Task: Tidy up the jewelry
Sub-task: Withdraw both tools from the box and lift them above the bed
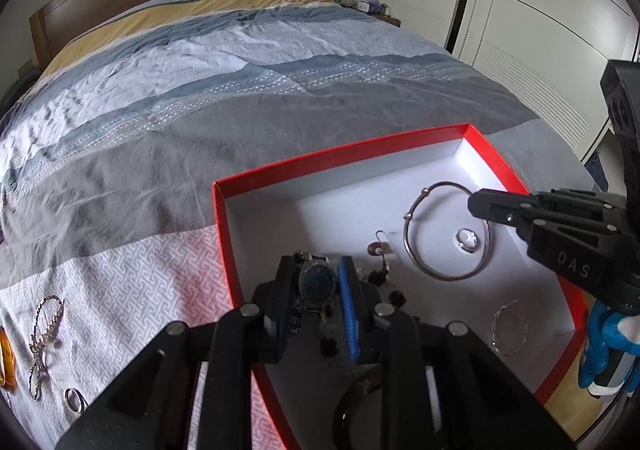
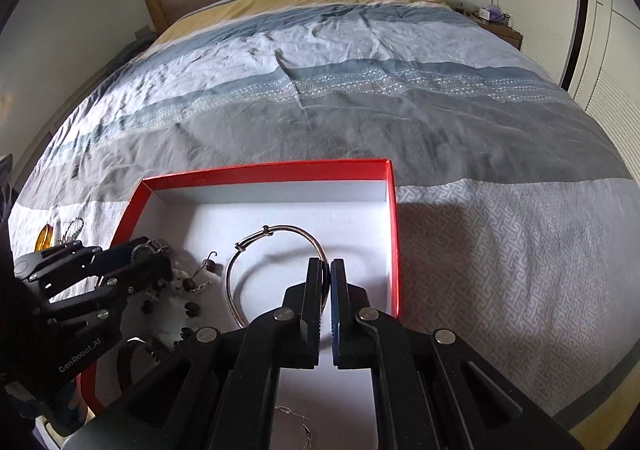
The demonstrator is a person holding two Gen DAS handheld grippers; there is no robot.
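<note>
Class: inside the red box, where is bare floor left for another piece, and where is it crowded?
Free: the white floor along the red box's far wall, beyond the silver bangle. Crowded: the near-left part around the watch and earrings.

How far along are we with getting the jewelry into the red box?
Partly done. Already lying in the red box: a small ring, a thin bracelet and beaded earrings. In hand: the left gripper holds the blue-faced watch over the box, and the right gripper is closed on the silver bangle. Left on the bedspread: a chain, a ring and an amber piece.
</note>
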